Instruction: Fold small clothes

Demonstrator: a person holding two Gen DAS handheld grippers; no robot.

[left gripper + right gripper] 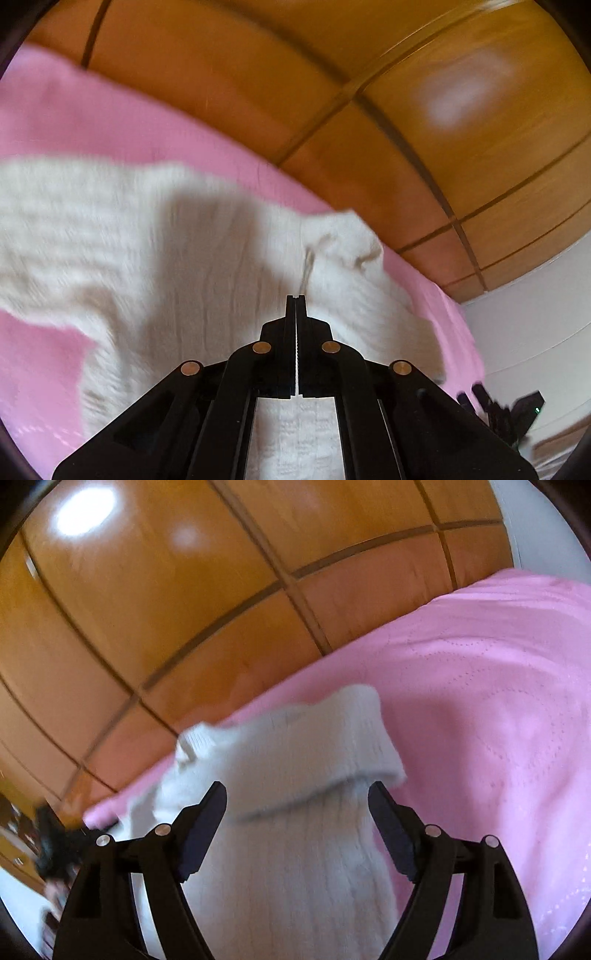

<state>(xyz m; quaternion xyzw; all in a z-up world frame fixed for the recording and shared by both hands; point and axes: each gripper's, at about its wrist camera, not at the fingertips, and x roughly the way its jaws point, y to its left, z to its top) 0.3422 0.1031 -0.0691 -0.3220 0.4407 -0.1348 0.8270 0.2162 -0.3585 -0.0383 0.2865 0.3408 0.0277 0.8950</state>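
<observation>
A white cable-knit garment [155, 251] lies on a pink bedspread [110, 125], blurred by motion. My left gripper [296, 297] is shut, and creases in the knit run up to its tips as if a thin pinch of cloth is caught there. In the right wrist view a folded ribbed end of the same garment [295, 746] lies between and below the fingers of my right gripper [297, 794]. That gripper stands open wide, with its pads [207, 823] not pressing the cloth.
A wooden panelled wardrobe [332, 92] runs along the far edge of the bed [498, 664]. A white wall [535, 325] is at the right. A dark blurred gripper shape [498, 410] shows at the bed's corner.
</observation>
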